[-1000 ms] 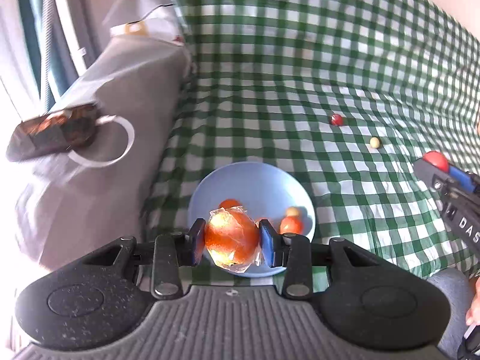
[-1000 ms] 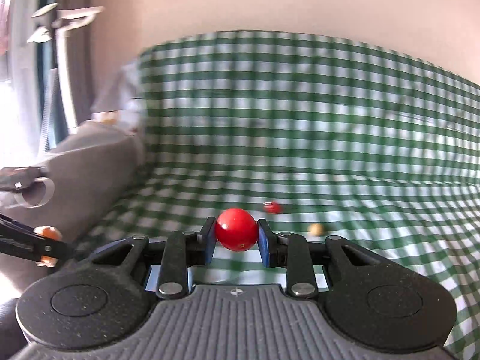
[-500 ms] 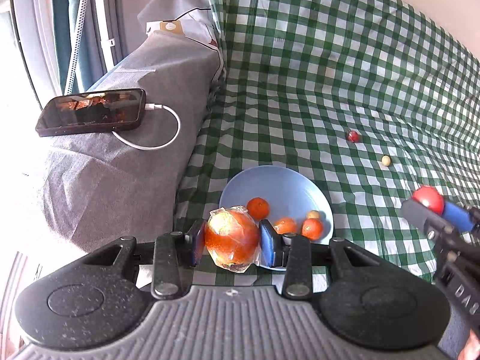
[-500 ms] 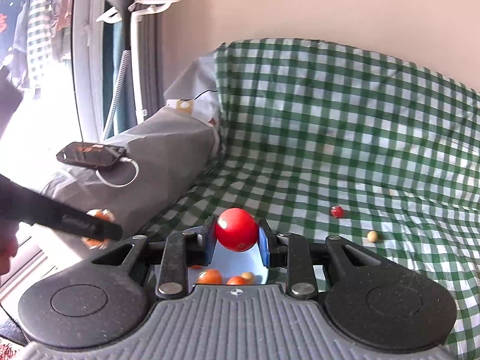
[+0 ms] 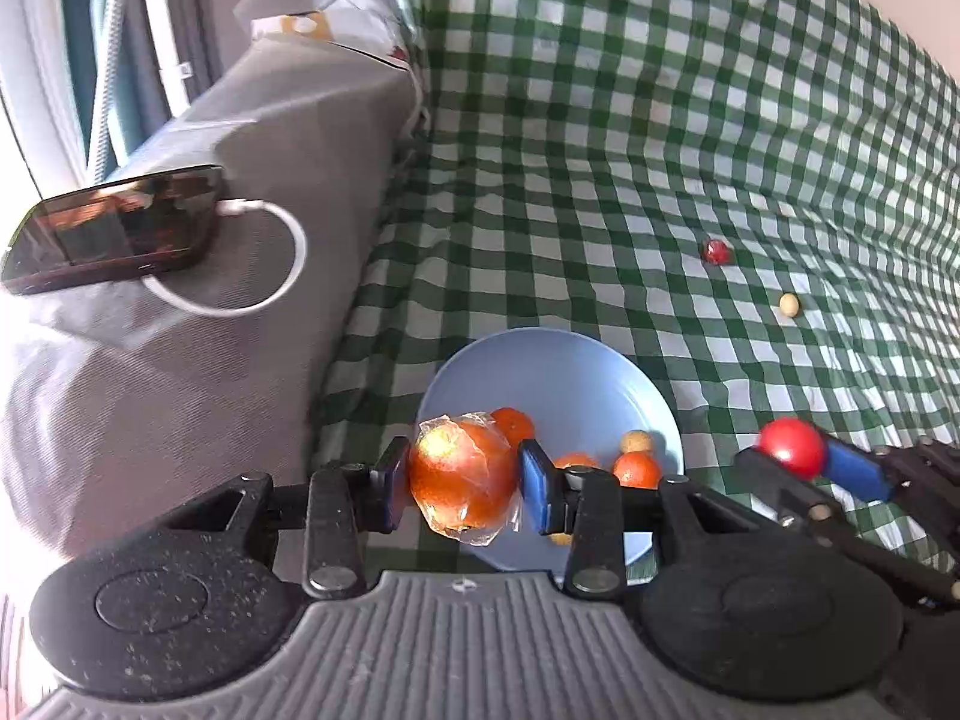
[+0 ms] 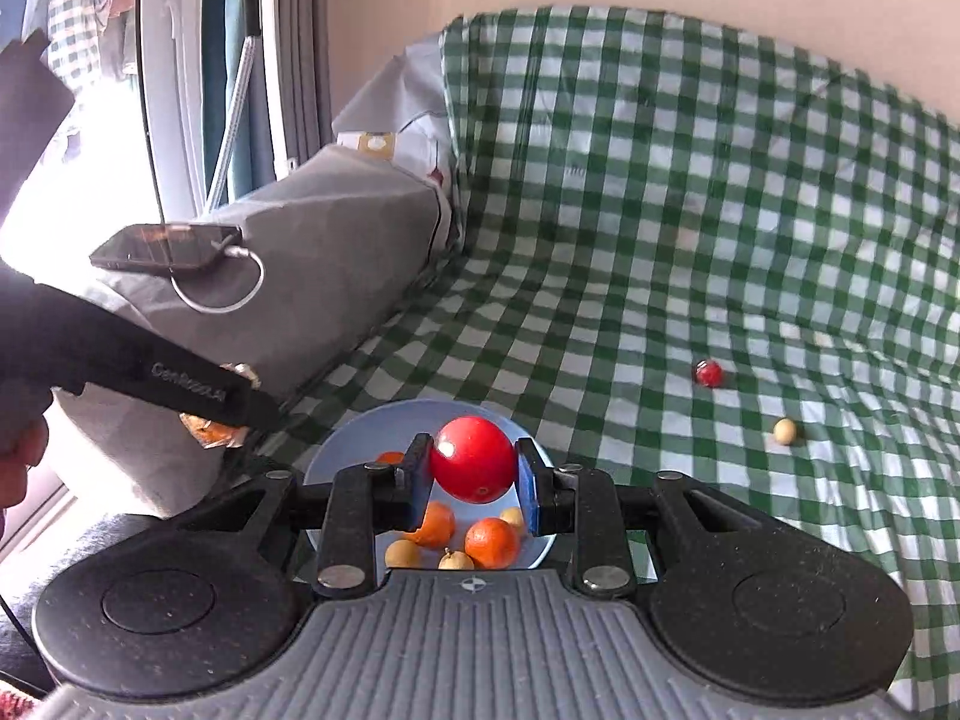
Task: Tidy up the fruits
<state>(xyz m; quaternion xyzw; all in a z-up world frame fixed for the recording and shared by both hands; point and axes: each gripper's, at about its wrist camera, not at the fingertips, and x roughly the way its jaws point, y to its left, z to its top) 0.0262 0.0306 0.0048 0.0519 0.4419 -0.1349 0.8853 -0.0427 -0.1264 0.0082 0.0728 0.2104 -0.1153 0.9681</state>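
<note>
My left gripper (image 5: pixel 465 489) is shut on a plastic-wrapped orange fruit (image 5: pixel 462 483), held above the near left rim of a light blue bowl (image 5: pixel 558 366). The bowl holds several small oranges (image 5: pixel 637 469) and pale round fruits (image 5: pixel 636 440). My right gripper (image 6: pixel 474 471) is shut on a red round fruit (image 6: pixel 473 459) above the same bowl (image 6: pixel 348 438); it also shows in the left wrist view (image 5: pixel 792 456). A small red fruit (image 5: pixel 716 251) and a pale fruit (image 5: pixel 788 304) lie loose on the green checked cloth (image 5: pixel 600 150).
A grey-covered armrest (image 5: pixel 180 312) rises left of the bowl, with a phone (image 5: pixel 114 225) and its white cable (image 5: pixel 264 276) on top. The checked cloth climbs the sofa back (image 6: pixel 690 120). A window and a stand (image 6: pixel 240 60) are at far left.
Both grippers have moved closer over the bowl with their fruits still held. The right gripper has swung left, so the bowl now sits under its red fruit.
</note>
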